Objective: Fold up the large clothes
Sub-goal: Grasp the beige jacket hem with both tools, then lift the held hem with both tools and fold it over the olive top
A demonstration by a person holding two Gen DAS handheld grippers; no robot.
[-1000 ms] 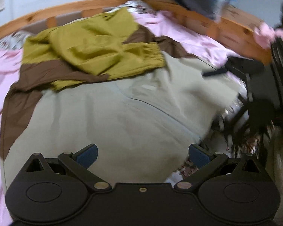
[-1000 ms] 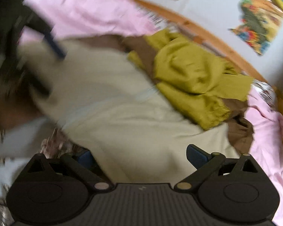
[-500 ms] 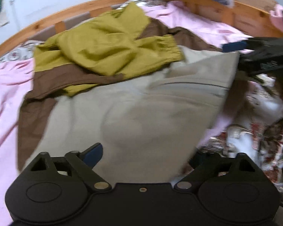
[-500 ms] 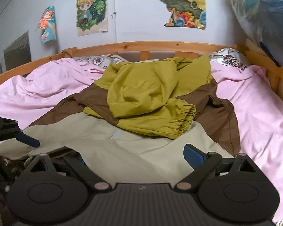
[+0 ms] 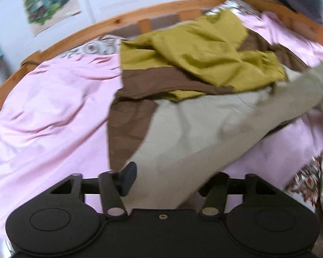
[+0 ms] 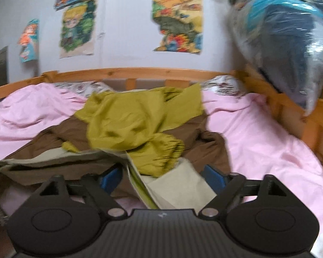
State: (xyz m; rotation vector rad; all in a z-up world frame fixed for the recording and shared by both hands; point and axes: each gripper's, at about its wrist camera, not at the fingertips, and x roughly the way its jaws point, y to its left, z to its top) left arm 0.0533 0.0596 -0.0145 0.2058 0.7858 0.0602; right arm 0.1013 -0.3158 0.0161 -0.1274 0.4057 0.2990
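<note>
A large jacket in beige, brown and olive-yellow [image 5: 196, 116] lies on the pink bed. Its beige lower part is lifted and stretched between my two grippers. My left gripper [image 5: 168, 178] has the beige hem between its jaws; the right finger is hidden under the cloth. My right gripper [image 6: 161, 178] has the other beige hem corner [image 6: 174, 185] between its blue pads, with the olive sleeve [image 6: 159, 152] just beyond. The olive upper part [image 6: 127, 120] lies crumpled toward the headboard.
A pink sheet [image 5: 49, 111] covers the bed, inside a wooden frame [image 6: 127, 73]. Floral pillows [image 6: 84, 86] lie at the headboard. A plastic-wrapped dark bundle [image 6: 286, 34] sits on the right rail. Posters hang on the wall. Floral bedding [image 5: 308, 176] lies at the near right edge.
Both grippers have moved in over the beige hem and closed in on it. The hem has been lifted off the bed edge and carried toward the headboard. Both views have swung up.
</note>
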